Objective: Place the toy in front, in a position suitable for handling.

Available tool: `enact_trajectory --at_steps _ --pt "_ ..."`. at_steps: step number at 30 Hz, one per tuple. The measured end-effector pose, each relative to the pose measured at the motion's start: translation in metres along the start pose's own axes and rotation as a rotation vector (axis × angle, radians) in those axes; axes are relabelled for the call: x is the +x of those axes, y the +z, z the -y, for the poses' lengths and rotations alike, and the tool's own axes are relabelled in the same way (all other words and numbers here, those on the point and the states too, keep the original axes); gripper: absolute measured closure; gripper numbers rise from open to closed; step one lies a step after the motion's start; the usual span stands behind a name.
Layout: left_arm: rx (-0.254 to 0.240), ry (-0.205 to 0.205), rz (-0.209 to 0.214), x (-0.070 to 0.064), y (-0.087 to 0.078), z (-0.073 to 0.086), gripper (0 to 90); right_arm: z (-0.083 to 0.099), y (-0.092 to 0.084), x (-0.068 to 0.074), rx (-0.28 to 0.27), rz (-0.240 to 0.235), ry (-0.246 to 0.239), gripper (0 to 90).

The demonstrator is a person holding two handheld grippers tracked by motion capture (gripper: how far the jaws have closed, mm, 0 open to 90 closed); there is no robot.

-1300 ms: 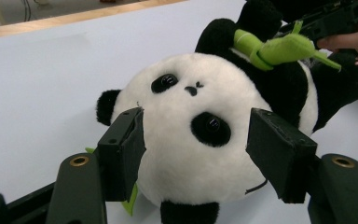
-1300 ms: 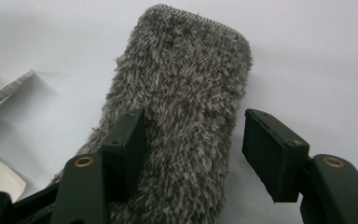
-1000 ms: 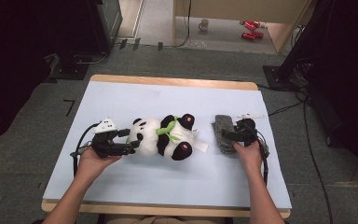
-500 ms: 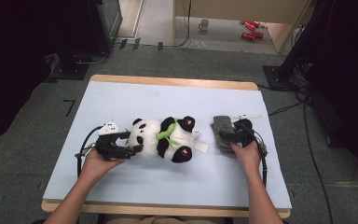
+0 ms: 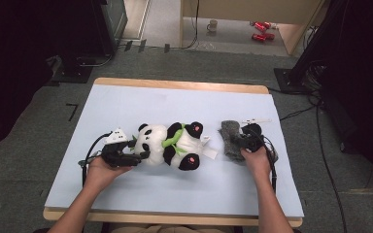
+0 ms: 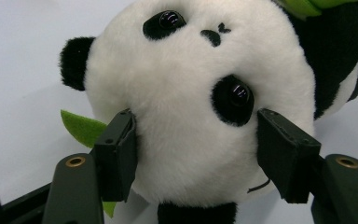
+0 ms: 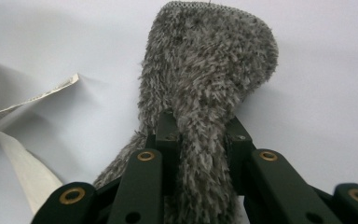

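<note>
A black-and-white plush panda (image 5: 175, 145) with a green leaf collar lies on its side in the middle of the table. My left gripper (image 5: 138, 156) comes in from its left, and its jaws have just been closing. The pads now press on both sides of the panda's head (image 6: 191, 116). To the right of the panda lies a grey fuzzy cloth piece (image 5: 229, 138). My right gripper (image 5: 238, 143) has just been closing too. In the right gripper view it (image 7: 200, 135) is shut on a fold of that grey piece (image 7: 209, 70).
A pale mat (image 5: 175, 102) covers the wooden table. The panda's white label (image 5: 208, 151) lies between the toy and the grey piece. A small white strip (image 5: 256, 120) lies behind the right hand. Dark equipment stands on the floor at both sides, and a mug (image 5: 212, 24) on the floor beyond.
Both hands stay almost where they were. The left gripper has edged slightly toward the panda's head. The panda and the grey piece lie as before.
</note>
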State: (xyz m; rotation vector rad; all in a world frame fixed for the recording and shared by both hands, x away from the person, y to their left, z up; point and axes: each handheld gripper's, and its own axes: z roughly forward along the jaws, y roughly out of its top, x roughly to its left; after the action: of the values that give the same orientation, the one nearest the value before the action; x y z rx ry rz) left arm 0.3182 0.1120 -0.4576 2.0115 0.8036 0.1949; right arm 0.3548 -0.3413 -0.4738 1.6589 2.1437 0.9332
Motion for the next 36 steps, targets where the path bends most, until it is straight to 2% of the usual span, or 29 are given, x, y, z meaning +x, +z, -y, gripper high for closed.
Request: enact_trajectory --at_steps 2,6,8,9,10,15,20,23,27,31,33,34,36 --pt "-0.005 0.005 -0.003 0.000 0.000 0.000 33.0 -0.004 -0.004 0.003 0.008 0.004 -0.004 75.1" --pt "-0.015 -0.003 -0.002 0.000 0.000 0.002 32.3 -0.013 -0.017 0.007 -0.002 0.009 -0.023 75.2" --pt "-0.024 -0.003 0.000 0.000 -0.001 0.003 30.4 -0.023 -0.028 0.010 -0.015 0.005 -0.020 75.2" --pt "-0.025 -0.003 0.000 0.000 -0.001 0.003 30.4 -0.023 -0.028 0.010 -0.015 0.005 -0.020 75.2" --pt "-0.026 -0.005 0.000 0.000 -0.001 0.003 28.8 -0.031 -0.035 0.014 -0.023 -0.001 -0.032 75.2" --pt "-0.033 -0.012 0.006 0.000 -0.002 0.003 24.9 -0.047 -0.045 0.024 -0.037 -0.029 -0.049 75.0" --pt "-0.028 -0.057 0.035 0.000 -0.001 0.002 18.2 -0.061 -0.052 0.036 -0.059 -0.056 -0.056 75.0" --pt "-0.020 -0.046 0.030 -0.002 -0.001 0.002 16.9 -0.068 -0.054 0.044 -0.069 -0.066 -0.060 75.1" --pt "-0.035 -0.033 0.020 -0.004 0.006 0.004 10.8 -0.079 -0.057 0.053 -0.070 -0.082 -0.072 75.0" --pt "-0.059 -0.035 -0.013 -0.007 0.009 0.006 14.0 -0.092 -0.062 0.064 -0.068 -0.096 -0.086 74.9" --pt "-0.053 -0.028 -0.023 -0.008 0.009 0.006 17.8 -0.098 -0.065 0.070 -0.065 -0.102 -0.098 74.9" --pt "-0.045 -0.023 -0.029 -0.009 0.008 0.005 22.8 -0.105 -0.066 0.077 -0.063 -0.112 -0.112 74.9" --pt "-0.036 -0.019 -0.034 -0.010 0.008 0.004 24.3 -0.107 -0.067 0.080 -0.061 -0.117 -0.117 74.9"
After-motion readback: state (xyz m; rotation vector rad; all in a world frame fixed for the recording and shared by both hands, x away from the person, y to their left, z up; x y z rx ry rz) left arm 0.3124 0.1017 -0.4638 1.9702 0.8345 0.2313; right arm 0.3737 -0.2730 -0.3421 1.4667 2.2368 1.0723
